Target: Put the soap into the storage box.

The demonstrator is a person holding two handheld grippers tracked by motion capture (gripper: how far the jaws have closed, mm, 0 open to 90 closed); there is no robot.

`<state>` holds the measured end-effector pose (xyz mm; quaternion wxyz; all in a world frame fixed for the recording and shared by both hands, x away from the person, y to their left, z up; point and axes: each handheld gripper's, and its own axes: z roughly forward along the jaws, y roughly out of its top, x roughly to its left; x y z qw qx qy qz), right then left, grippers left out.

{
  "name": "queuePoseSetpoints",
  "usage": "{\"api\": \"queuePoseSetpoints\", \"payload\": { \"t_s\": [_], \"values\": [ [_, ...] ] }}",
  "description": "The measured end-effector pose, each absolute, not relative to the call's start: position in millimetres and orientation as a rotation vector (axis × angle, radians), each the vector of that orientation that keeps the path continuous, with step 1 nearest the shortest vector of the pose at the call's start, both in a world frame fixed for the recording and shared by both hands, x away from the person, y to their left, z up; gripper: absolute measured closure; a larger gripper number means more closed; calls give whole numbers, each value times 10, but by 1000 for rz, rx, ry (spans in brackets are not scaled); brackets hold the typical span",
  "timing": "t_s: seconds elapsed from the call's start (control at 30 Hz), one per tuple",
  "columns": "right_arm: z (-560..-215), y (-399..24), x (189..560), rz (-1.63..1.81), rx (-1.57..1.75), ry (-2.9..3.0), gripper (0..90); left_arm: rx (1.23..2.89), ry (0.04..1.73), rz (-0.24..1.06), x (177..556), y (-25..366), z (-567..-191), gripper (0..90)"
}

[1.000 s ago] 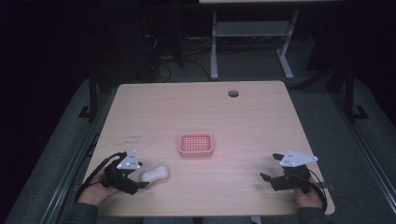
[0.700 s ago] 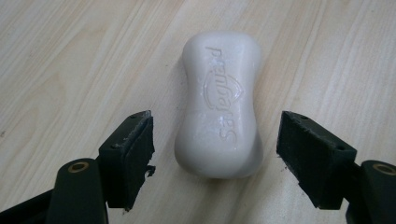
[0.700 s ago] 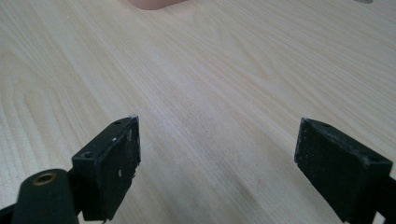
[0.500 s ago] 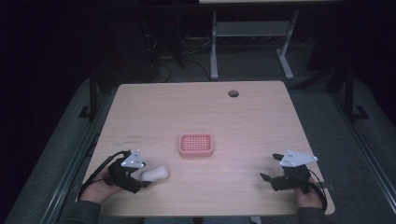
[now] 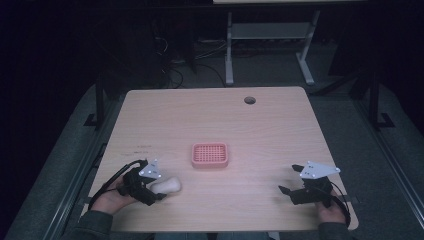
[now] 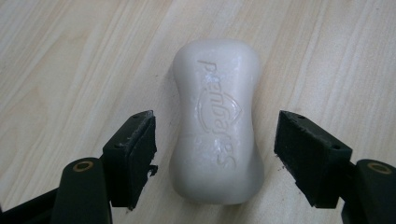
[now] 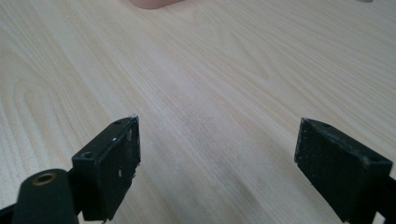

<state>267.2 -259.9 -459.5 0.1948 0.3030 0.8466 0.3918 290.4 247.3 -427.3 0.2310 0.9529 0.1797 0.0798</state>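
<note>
A white bar of soap point(image 5: 169, 185) lies flat on the wooden table near its front left. In the left gripper view the soap point(image 6: 217, 93) sits lengthwise between the two black jaws. My left gripper point(image 5: 159, 189) point(image 6: 215, 154) straddles it; its jaws have just been closing a little, but a gap of bare wood shows on each side and the pads do not touch it. My right gripper point(image 5: 288, 178) point(image 7: 217, 158) rests at the front right, open over bare wood. A pink ribbed soap dish point(image 5: 210, 155) sits mid-table, and its edge point(image 7: 156, 3) shows at the top of the right gripper view.
The table point(image 5: 260, 130) has a round cable hole point(image 5: 249, 100) near its far edge. Beyond it stand a desk frame point(image 5: 270, 45) and cables on a dark floor. A hand and sleeve hold each gripper at the front edge.
My left gripper has slid a little toward the soap, so the bar now lies between its jaws, which have narrowed slightly. The right gripper and the pink dish have not moved.
</note>
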Motion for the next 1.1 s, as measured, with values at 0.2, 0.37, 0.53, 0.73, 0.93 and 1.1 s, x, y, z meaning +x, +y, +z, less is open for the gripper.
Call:
{"api": "queuePoseSetpoints", "payload": {
  "t_s": [0.2, 0.37, 0.53, 0.73, 0.93, 1.1],
  "values": [
    [-4593, -2602, 2669, 1100, 848, 2372, 136, 2648, 492, 206, 2939, 2417, -4297, 297],
    [-4591, -2603, 2666, 1100, 849, 2371, 136, 2667, 483, 196, 2962, 2377, -4321, 302],
    [-4593, -2603, 2667, 1098, 845, 2372, 136, 2678, 485, 173, 2984, 2337, -4333, 317],
    [-4592, -2605, 2660, 1096, 852, 2373, 136, 2685, 503, 143, 3007, 2310, -4364, 345],
    [-4591, -2605, 2655, 1095, 855, 2374, 136, 2698, 508, 118, 3024, 2300, -4381, 398],
    [-4591, -2608, 2652, 1095, 856, 2372, 136, 2710, 515, 116, 3045, 2288, -4407, 435]
  ]
}}
